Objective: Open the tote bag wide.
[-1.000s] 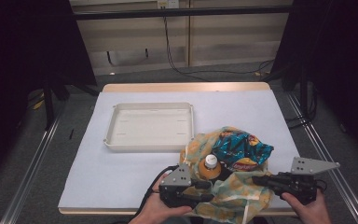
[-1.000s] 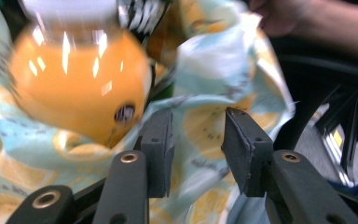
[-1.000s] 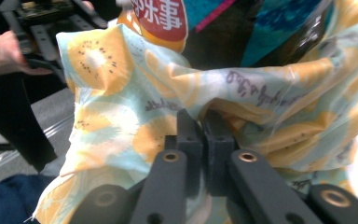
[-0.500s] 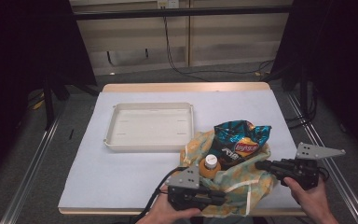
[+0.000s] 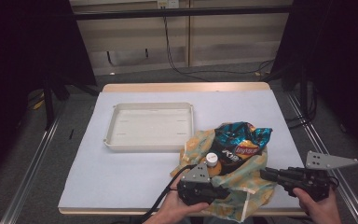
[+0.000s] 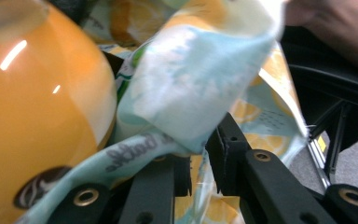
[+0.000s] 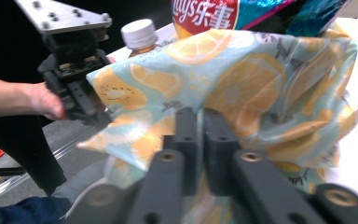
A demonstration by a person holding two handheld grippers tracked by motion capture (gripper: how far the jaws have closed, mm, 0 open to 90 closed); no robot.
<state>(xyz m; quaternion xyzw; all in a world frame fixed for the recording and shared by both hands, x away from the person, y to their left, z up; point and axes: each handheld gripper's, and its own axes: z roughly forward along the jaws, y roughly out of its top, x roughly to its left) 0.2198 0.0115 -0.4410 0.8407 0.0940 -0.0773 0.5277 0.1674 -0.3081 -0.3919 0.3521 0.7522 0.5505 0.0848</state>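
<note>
The cloth bag (image 5: 235, 179) with lemon slices printed on it sat at the near right corner of the worktop (image 5: 121, 172), hanging a little over the near edge. Inside it stood a bottle (image 5: 211, 163) of orange drink with a white cap and a bag of chips (image 5: 240, 142) that poked out of the top. The left claw (image 5: 216, 190) had just been closing, and its jaws now pinched a fold of the bag's near side, right beside the bottle. The right claw (image 5: 266, 173) was squeezed tight on the bag's right side.

The bag was soft, so a hard pull could have made the cloth slip out of a claw. If one side had dropped, the bottle might have tipped and rolled off the near edge. The chips looked loose and could have slid out too. The white tray (image 5: 149, 127) lay near the middle of the worktop, just beside the bag.
</note>
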